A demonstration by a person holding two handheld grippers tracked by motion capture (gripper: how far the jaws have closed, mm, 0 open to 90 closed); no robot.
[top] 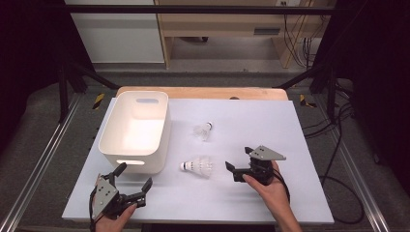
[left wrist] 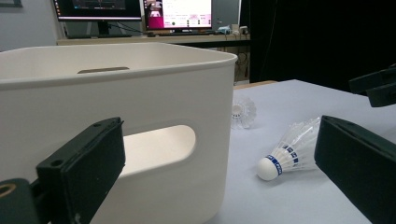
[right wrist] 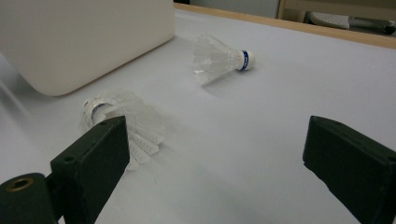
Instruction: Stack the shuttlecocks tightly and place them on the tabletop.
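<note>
Blue-banded shuttlecock (left wrist: 285,156), lettering unreadable

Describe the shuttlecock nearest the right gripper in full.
The near shuttlecock lies on its side on the white table sheet, untouched. It has a rounded white cork tip with a blue band and a translucent white plastic-looking skirt. The tip points toward the white bin, the skirt toward the open right gripper, beside but apart from it.
</note>
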